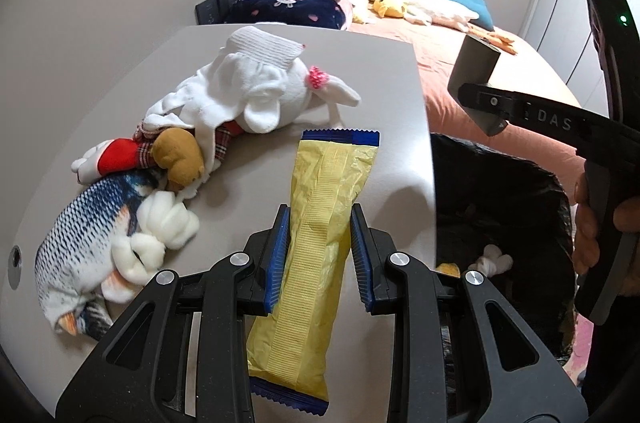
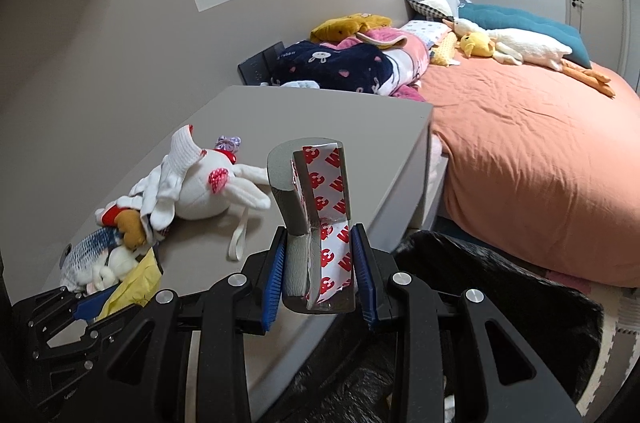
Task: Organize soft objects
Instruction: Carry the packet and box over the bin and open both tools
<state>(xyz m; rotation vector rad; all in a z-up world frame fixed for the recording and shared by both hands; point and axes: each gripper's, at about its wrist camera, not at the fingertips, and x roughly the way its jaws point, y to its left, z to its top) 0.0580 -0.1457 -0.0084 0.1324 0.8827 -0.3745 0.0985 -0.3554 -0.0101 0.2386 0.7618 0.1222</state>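
Note:
My left gripper [image 1: 319, 255] is shut on a long yellow packet [image 1: 320, 223] with dark blue ends, held just above the grey table [image 1: 380, 71]. My right gripper [image 2: 320, 257] is shut on a grey foam corner piece [image 2: 304, 191] lined with red-and-white backing paper. In the left wrist view that foam piece [image 1: 476, 79] hangs beyond the table's right edge, above a black bag [image 1: 500, 191]. On the table's left lies a heap of soft toys: a white bunny [image 1: 280, 91], a brown bear [image 1: 180, 155] and a striped fish [image 1: 80, 243].
The black bag [image 2: 480, 287] stands open between the table and the bed, with small soft items [image 1: 490, 259] inside. The bed [image 2: 520, 151] has an orange sheet, a goose plush [image 2: 520, 47], pillows and blankets. A person's hand [image 1: 588, 223] grips the right tool.

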